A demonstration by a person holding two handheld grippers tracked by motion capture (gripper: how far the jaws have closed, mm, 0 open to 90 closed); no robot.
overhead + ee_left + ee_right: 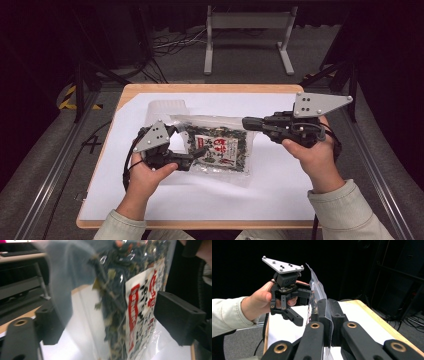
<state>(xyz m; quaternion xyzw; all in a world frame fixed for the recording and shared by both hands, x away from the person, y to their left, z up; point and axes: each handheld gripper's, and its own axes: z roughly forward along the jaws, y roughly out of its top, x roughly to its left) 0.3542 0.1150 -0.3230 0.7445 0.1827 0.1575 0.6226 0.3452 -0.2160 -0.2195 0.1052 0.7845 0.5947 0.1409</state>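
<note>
A clear bag of dark dried seaweed (220, 145) with a red and white label is held up on edge over the white sheet. My right gripper (246, 122) is shut on the bag's clear edge; in the right gripper view both jaws (328, 312) pinch the thin plastic (317, 290). At the bag's other end my left gripper (186, 150) is open. In the left gripper view its two black jaws (113, 322) stand on either side of the bag (120, 290), with a gap on each side. The right gripper view shows the left gripper (302, 306) beside the bag.
A white sheet (280, 190) covers most of the wooden table (210, 88). A clear plastic tub (167, 107) lies behind the bag at the back left. A grey metal stand (247, 20) and cables sit on the floor beyond the table.
</note>
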